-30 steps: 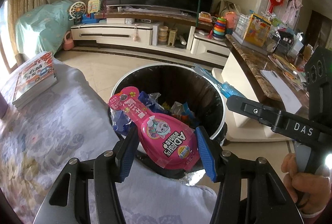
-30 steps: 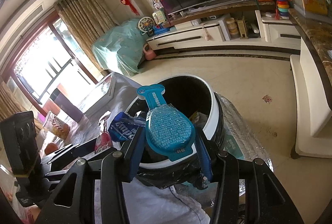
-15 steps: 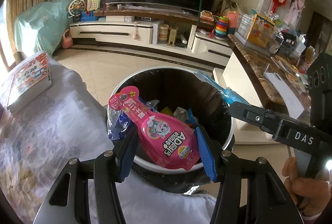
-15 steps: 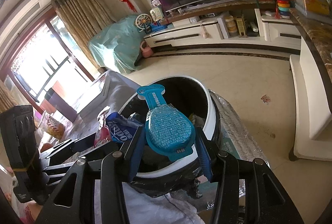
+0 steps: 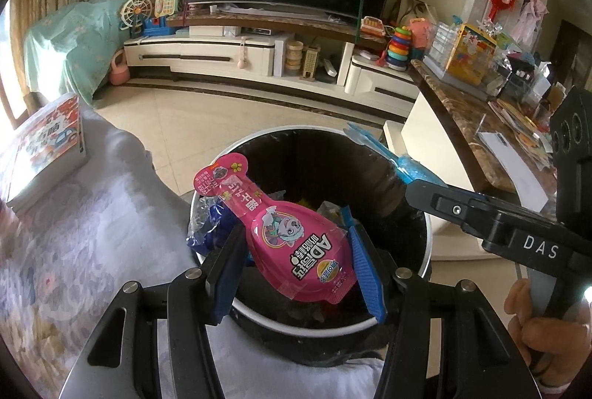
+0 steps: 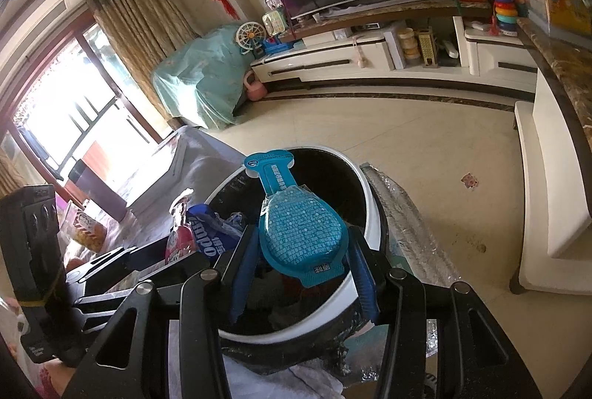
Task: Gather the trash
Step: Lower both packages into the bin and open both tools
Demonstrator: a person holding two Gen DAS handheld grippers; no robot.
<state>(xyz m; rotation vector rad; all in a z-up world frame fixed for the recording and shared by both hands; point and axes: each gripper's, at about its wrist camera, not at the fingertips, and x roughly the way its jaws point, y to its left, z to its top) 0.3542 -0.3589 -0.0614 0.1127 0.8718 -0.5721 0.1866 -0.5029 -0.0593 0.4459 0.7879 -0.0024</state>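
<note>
My left gripper (image 5: 296, 266) is shut on a pink snack pouch (image 5: 292, 243) with a cartoon print, held over the open mouth of the round trash bin (image 5: 427, 251). My right gripper (image 6: 299, 269) is shut on a blue blister pack (image 6: 301, 232), also above the bin (image 6: 370, 214). The bin has a white rim and a black liner, with several wrappers inside. In the left wrist view the right gripper (image 5: 414, 179) reaches in from the right, its blue pack sticking out over the far rim. In the right wrist view the left gripper (image 6: 162, 260) sits at the left with the pink pouch edge-on.
A cloth-covered table (image 5: 74, 251) with a stack of books (image 5: 40, 155) lies left of the bin. A marble-topped counter (image 5: 473, 125) crowded with items runs along the right. A TV cabinet (image 5: 259, 55) stands at the far wall. Crinkled foil sheet (image 6: 410, 225) lies beside the bin.
Both grippers have advanced a little over the bin, which now looms larger and nearer below them. Each still holds its package the same way.
</note>
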